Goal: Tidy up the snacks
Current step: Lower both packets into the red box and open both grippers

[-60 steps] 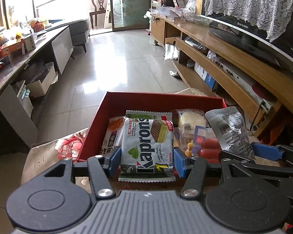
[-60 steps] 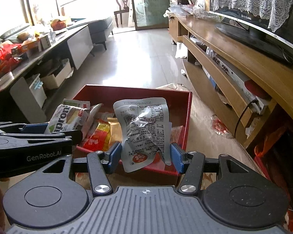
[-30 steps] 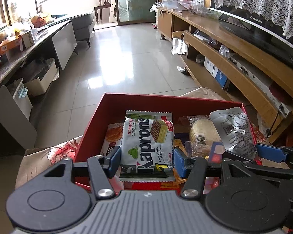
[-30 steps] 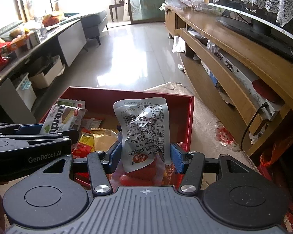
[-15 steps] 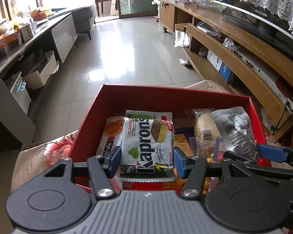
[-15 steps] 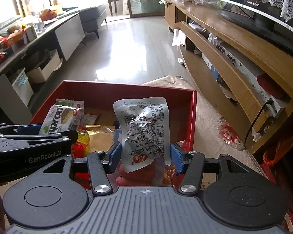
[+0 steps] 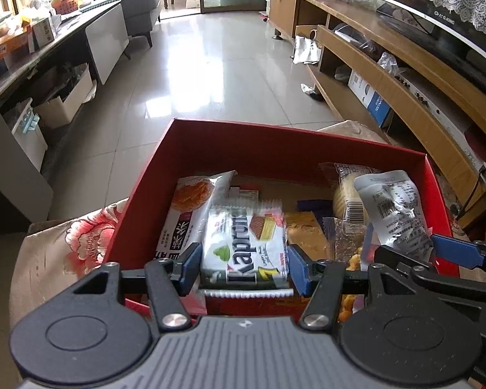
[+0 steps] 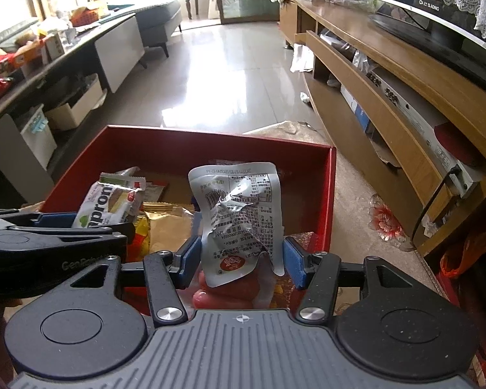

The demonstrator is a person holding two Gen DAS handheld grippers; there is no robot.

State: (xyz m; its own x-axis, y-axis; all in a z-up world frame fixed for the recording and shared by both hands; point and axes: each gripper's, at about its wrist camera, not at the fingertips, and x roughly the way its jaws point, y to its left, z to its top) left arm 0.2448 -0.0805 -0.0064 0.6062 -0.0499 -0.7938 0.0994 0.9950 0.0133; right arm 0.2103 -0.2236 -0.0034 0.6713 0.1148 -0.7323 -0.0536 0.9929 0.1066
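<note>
A red box [image 7: 275, 144] holds several snack packs. My left gripper [image 7: 241, 267] is shut on a white Kaprons wafer pack [image 7: 244, 246] and holds it low over the near left of the box; the pack looks blurred and tilted down. My right gripper [image 8: 239, 259] is shut on a crumpled silver pouch [image 8: 239, 214] over the near right of the box [image 8: 210, 142]. The pouch also shows in the left wrist view [image 7: 393, 210], and the wafer pack in the right wrist view [image 8: 108, 204].
The box sits on a floral cloth [image 7: 64, 243]. In it lie an orange-print white bag [image 7: 191, 207], a biscuit pack [image 7: 345, 191] and a yellow pack [image 8: 168, 223]. A wooden TV cabinet [image 8: 405, 97] runs along the right, and a dark counter [image 7: 32, 61] on the left.
Both grippers have moved forward and down over the red box with their packs. The wafer pack now sits lower and tips toward the box.
</note>
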